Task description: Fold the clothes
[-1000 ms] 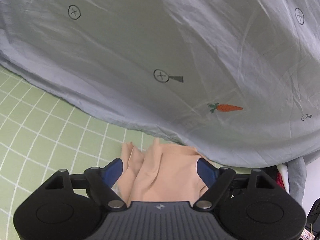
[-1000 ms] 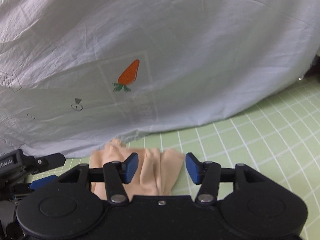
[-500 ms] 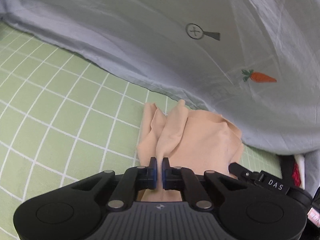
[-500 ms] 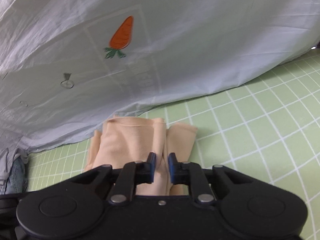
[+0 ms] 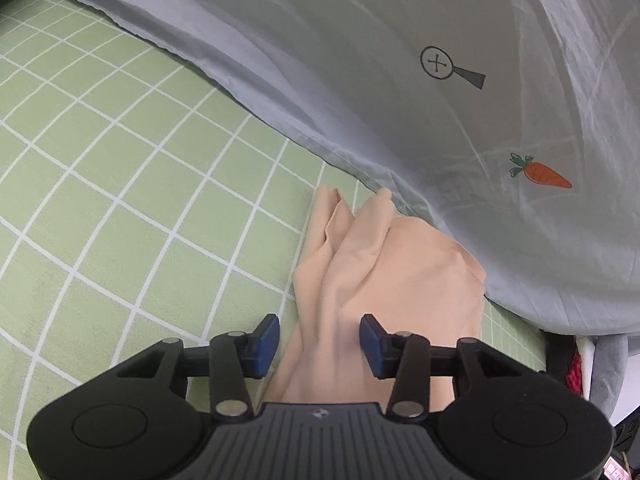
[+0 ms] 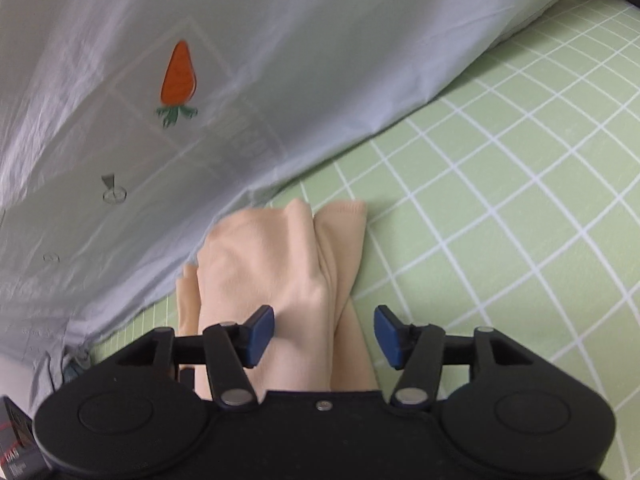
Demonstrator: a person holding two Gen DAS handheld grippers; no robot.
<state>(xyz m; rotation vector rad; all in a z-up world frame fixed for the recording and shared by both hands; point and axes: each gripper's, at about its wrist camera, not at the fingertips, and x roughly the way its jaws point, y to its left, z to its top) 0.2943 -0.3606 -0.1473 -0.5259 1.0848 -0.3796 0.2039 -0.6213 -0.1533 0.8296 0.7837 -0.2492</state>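
A peach-coloured garment (image 5: 384, 264) lies bunched in long folds on the green checked sheet (image 5: 120, 208). In the left wrist view my left gripper (image 5: 319, 344) hovers over its near end, jaws opening, with a ridge of the cloth between the blue pads but not pressed. In the right wrist view the same peach garment (image 6: 280, 264) runs under my right gripper (image 6: 324, 336), whose jaws are also opening; the cloth lies between them, loose. The garment's far end touches the edge of a pale grey quilt.
A pale grey quilt (image 5: 440, 80) with a carrot print (image 6: 179, 76) covers the far side and overhangs the garment's far corner. The green sheet (image 6: 500, 220) spreads out beside the garment. Dark clutter (image 5: 568, 364) sits at the bed's edge.
Both grippers came down onto the garment, pinched shut on a fold half a second ago, and have now parted again. The cloth lies lower and flatter.
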